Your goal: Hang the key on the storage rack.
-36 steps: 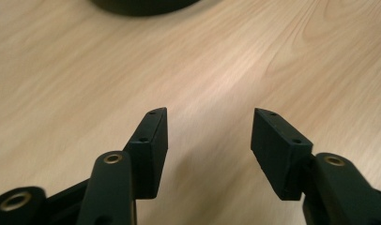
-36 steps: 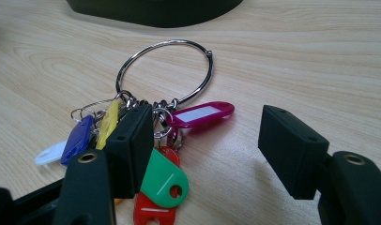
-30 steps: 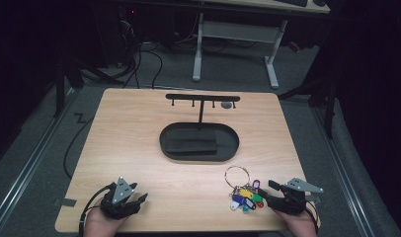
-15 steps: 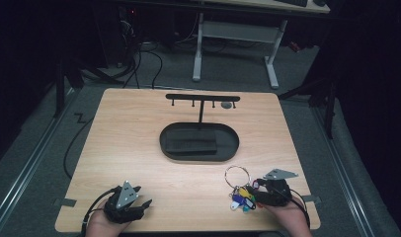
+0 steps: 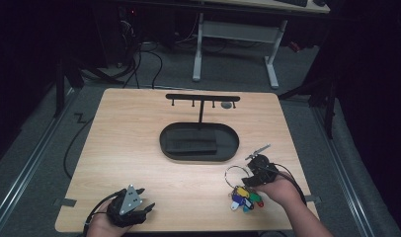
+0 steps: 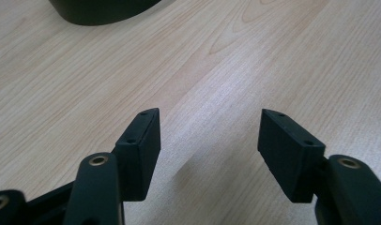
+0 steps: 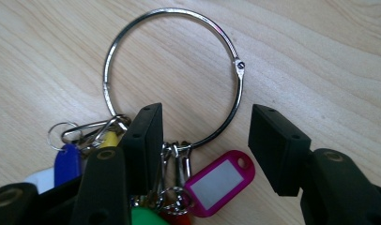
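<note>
Your right gripper (image 7: 202, 133) hung open over the key ring (image 7: 172, 75) on the wooden table (image 5: 139, 138), your left gripper (image 5: 131, 207) open at seven o'clock, dark room around.

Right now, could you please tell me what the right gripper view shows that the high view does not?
The right gripper view alone shows the small screw joint on the large silver metal key ring and the white label window of the pink plastic tag.

The high view alone shows the black oval tray, the black hook rack and the left gripper.

Both show the ring, the coloured tags and the light wooden table, with the right gripper open over the ring.
</note>
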A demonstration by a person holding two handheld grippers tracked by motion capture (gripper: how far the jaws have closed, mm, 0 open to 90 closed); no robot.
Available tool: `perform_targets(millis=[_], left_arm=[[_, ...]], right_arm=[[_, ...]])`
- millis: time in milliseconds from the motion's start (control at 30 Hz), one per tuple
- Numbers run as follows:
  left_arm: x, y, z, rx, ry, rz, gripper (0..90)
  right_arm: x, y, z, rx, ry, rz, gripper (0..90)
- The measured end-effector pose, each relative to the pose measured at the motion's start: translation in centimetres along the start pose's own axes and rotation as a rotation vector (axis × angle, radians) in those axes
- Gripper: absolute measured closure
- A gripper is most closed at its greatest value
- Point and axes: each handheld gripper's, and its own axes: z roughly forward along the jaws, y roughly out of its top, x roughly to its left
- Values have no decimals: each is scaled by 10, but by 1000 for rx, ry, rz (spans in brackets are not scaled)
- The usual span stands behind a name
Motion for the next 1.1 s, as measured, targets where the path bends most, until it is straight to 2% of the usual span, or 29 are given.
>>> perform_targets(millis=[100,200,267,333,600,667,733,833,900,1000,1100], left_arm=[[-1,1,1,-1,-9,9,399],[-2,1,2,3,-13,14,398],[-3,1,2,4,-13,19,398],[-3,1,2,5,-13,22,398],[-5,1,1,4,-12,36,398],[-5,1,1,6,-15,40,397],[-5,1,1,6,-14,43,398],[-5,1,2,8,-25,52,398],[-6,1,2,8,-28,56,398],[-7,1,1,4,-32,62,398],[-7,2,1,-4,-37,67,396]], right_arm=[[-5,10,2,71,0,2,487],[-12,18,4,124,10,16,514],[-14,22,7,152,-2,6,535],[-18,28,10,181,17,20,557],[-17,46,21,289,12,-5,654],[-18,48,26,328,17,8,688],[-19,50,27,343,19,42,702],[-21,54,28,366,23,61,734],[-21,58,29,391,5,81,762],[-21,62,31,422,-6,82,786],[-20,63,31,415,-18,85,854]])
